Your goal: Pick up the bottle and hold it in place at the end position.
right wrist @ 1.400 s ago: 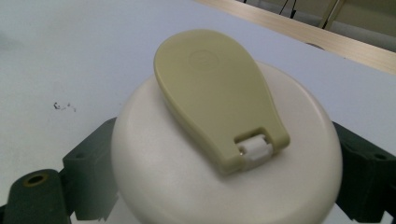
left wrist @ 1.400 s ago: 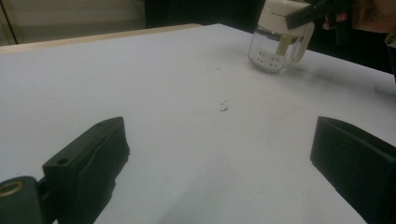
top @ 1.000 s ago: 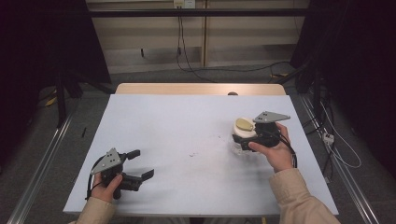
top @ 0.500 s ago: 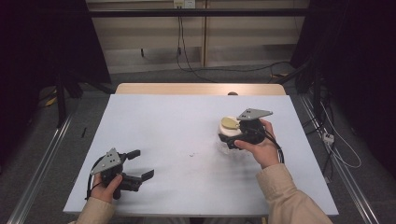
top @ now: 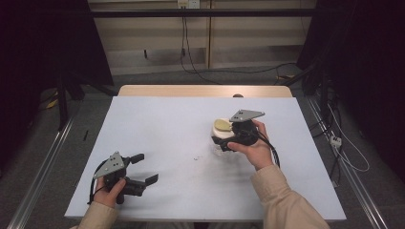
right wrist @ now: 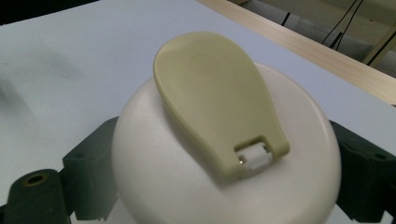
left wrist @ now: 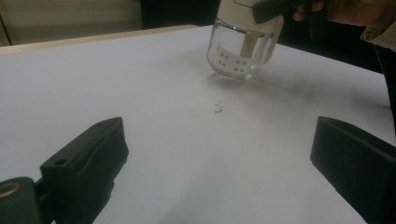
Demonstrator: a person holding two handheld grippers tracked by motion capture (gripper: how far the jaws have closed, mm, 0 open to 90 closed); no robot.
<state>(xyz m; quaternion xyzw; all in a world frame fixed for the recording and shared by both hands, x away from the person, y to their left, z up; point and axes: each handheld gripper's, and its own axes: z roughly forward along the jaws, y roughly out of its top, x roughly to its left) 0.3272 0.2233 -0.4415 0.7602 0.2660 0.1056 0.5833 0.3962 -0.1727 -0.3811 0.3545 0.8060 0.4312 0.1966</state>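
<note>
Right gripper view: claw (right wrist: 219, 186) seemingly around jar (right wrist: 224, 154).

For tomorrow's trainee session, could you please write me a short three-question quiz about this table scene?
1. True or false: the right gripper grips the jar by its cream lid.
2. What does the left gripper hold?
3. The flap on the lid is: A) olive-green B) red C) black.

Key: 1 true; 2 nothing, its jaws stand open above the white table; 3 A.
</note>
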